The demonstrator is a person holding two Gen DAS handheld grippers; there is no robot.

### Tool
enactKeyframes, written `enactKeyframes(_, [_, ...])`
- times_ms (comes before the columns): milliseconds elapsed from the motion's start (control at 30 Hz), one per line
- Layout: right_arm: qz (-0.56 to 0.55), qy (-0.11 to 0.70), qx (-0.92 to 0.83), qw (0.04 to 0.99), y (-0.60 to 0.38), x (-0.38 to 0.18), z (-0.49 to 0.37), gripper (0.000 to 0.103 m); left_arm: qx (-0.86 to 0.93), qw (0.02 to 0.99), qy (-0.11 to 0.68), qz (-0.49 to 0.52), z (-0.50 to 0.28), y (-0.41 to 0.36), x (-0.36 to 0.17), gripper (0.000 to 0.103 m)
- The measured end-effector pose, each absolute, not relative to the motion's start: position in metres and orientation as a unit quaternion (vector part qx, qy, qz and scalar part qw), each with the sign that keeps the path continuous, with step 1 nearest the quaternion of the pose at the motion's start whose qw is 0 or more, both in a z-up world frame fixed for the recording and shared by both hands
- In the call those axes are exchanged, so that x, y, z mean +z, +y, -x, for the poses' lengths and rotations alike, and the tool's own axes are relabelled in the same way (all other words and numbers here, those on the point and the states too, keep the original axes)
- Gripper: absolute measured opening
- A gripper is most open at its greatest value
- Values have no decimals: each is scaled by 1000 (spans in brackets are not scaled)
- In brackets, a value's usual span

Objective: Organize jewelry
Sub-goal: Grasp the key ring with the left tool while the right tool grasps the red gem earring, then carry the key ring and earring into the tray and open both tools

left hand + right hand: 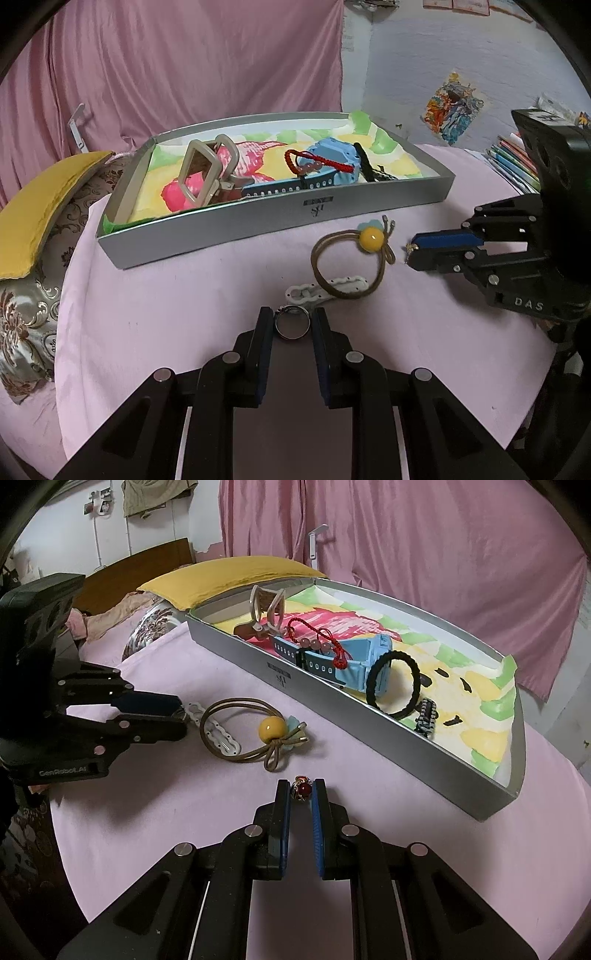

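**Two grippers, two small pieces**

On the pink cloth (184, 295), in front of the grey tray (258, 221), the left gripper (292, 325) has its fingers narrowed around a silver ring (292, 325). The right gripper (301, 794) pinches a red-stoned ornament (301, 789) between nearly closed fingers. Between them lie a brown hair tie (343, 266) with a yellow bead and a white clip (325, 288). A blue watch (351, 664) sits inside the tray.

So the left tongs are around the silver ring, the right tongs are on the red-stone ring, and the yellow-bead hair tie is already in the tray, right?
Not quite: the yellow-bead hair tie lies on the pink cloth outside the tray, as the left wrist view shows. The left tongs around the silver ring and right tongs on the red-stone ring are correct.
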State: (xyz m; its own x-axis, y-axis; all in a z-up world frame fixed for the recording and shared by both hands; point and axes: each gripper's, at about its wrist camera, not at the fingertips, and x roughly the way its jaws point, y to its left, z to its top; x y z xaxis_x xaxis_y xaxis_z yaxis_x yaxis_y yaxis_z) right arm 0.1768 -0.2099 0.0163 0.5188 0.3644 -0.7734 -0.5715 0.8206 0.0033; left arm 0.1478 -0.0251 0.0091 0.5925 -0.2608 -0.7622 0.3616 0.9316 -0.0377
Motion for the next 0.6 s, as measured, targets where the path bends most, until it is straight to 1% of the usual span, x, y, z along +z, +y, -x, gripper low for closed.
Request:
enactKeyframes(367, [127,408,271,862,-211,16,-174,10,-195,888,412,-57,-126,-22,9,20])
enactKeyframes(433, [127,399,268,868,-212,18,-171,10,-198,890,407,-53,-122,-21,9,20])
enactKeyframes(600, [119,344,254,896,-215,34,-154,10,-192,908,370,-36,-113,-20,16,20])
